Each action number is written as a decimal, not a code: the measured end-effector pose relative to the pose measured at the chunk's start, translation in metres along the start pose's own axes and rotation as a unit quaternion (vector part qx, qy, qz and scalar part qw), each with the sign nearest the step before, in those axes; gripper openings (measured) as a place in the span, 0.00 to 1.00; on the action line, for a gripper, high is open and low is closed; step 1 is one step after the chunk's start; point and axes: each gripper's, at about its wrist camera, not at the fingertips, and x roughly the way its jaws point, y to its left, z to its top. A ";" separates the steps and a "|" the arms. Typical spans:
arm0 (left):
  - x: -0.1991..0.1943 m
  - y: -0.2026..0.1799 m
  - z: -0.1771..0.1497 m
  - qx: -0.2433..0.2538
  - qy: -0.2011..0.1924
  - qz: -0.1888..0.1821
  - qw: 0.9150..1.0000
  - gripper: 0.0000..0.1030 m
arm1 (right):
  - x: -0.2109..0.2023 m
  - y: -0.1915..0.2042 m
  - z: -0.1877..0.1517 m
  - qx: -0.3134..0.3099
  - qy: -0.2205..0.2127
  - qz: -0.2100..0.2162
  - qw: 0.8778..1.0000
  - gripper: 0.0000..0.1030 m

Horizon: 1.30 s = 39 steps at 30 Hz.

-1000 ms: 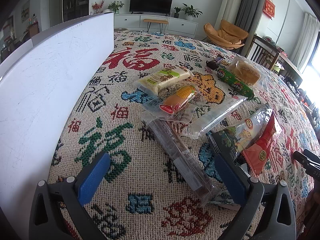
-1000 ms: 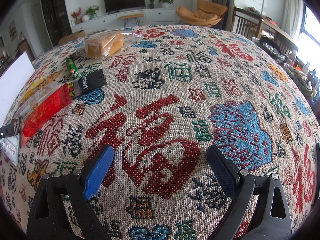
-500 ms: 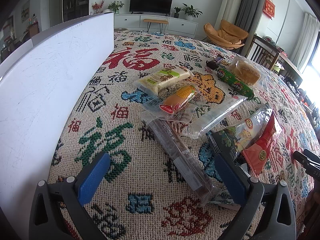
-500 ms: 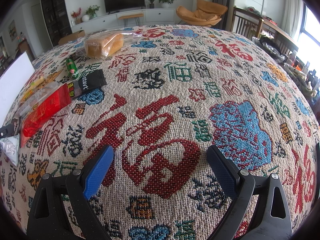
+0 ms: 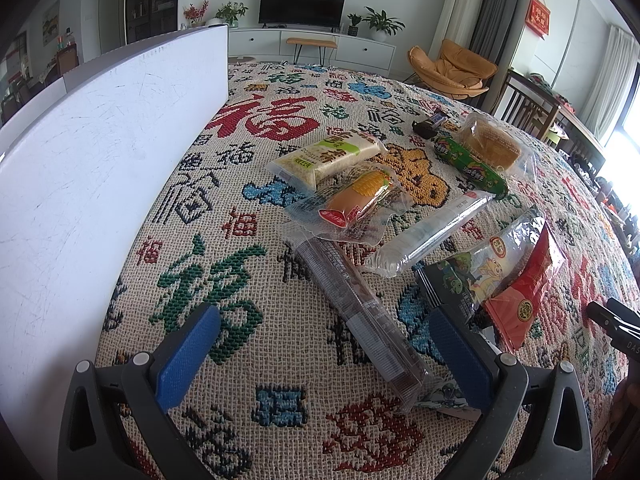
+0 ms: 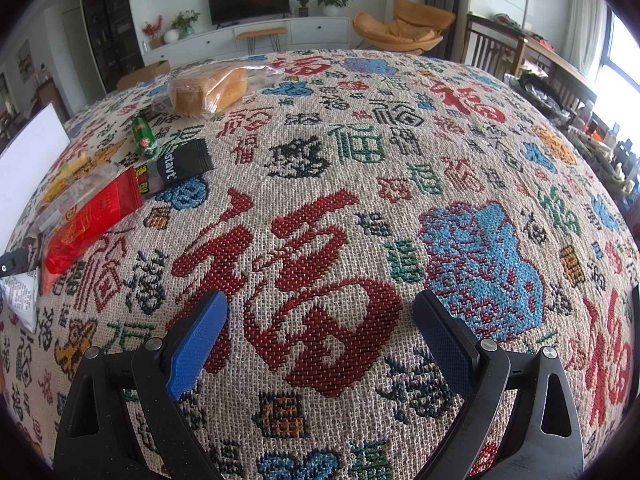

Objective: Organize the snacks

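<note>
So the left gripper (image 5: 324, 344) has its blue-padded jaws spread wide with nothing pinched, sitting low over the woven tablecloth (image 5: 248, 168), and the near end of a long brown snack bar (image 5: 352, 304) in clear wrap lies right between them. Just past that the snacks are bunched together: a corn-print sausage pack (image 5: 356, 200) overlapping the bar's far end, a pale green-labelled cake pack (image 5: 326, 156) behind it, a clear white stick pack (image 5: 432, 232), a cartoon-print bag (image 5: 492, 264) touching a red packet (image 5: 528, 284), then a green sausage (image 5: 470, 164) and a bagged bread loaf (image 5: 490, 144) farther back. A tall white box wall (image 5: 104, 152) stands along the left. The right gripper (image 6: 320, 344) is spread open too, empty, over bare cloth, well apart from the pile, which its own camera catches off to the left.
</note>
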 end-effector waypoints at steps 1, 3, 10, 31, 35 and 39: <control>0.000 0.000 0.000 0.000 0.000 0.000 1.000 1.00 | 0.000 0.000 0.000 0.000 0.000 0.000 1.000 0.94; 0.000 0.000 0.000 0.000 0.000 0.000 1.000 1.00 | 0.000 0.000 0.000 0.000 0.000 0.000 1.000 0.94; 0.000 0.000 0.000 0.000 0.000 0.000 1.000 1.00 | 0.000 0.000 0.000 0.000 0.000 0.000 1.000 0.94; -0.020 0.008 0.013 -0.001 0.061 0.013 0.998 0.98 | 0.000 0.000 0.000 0.000 0.000 0.000 1.000 0.94; -0.005 -0.012 0.015 0.038 0.072 0.046 0.996 0.97 | 0.000 0.000 0.000 0.000 0.000 0.000 1.000 0.94; 0.000 -0.009 0.013 0.026 0.070 0.054 0.996 0.28 | 0.000 0.000 0.000 0.001 0.000 0.001 1.000 0.94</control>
